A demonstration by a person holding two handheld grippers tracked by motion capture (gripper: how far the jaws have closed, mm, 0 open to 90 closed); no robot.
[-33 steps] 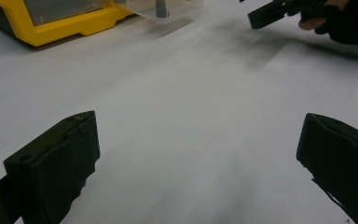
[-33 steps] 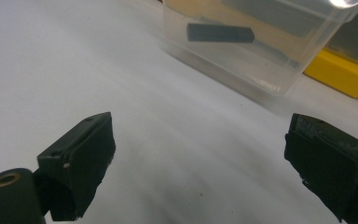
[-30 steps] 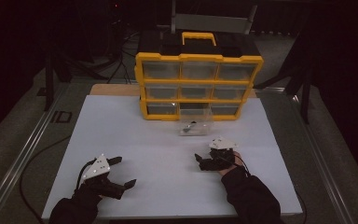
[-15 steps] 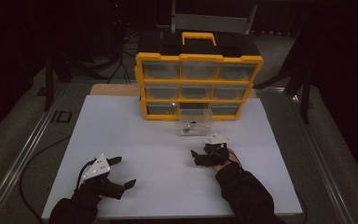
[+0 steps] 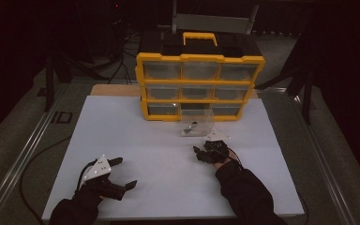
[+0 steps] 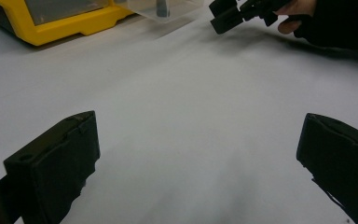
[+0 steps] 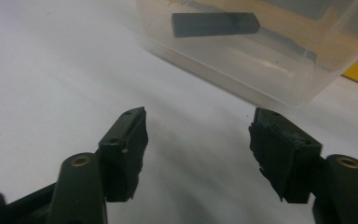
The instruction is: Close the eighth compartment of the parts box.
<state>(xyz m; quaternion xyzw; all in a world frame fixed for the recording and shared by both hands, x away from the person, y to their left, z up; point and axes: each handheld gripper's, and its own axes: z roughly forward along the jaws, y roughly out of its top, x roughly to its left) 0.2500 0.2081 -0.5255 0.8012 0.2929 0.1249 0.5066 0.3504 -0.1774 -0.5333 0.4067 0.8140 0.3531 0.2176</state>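
Right gripper point(image 5: 199, 153) closing, empty, near clear drawer point(image 5: 198, 123); left gripper point(image 5: 123, 172) open; yellow organizer point(image 5: 200, 86) behind.

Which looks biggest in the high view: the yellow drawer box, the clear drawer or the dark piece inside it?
1. Yellow drawer box, by far the biggest.
2. Clear drawer, pulled out onto the white table.
3. Dark piece lying in it, the smallest.

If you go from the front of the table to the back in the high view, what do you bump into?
Left gripper → right gripper → clear drawer lying on the white table, a small dark piece inside → yellow drawer cabinet.
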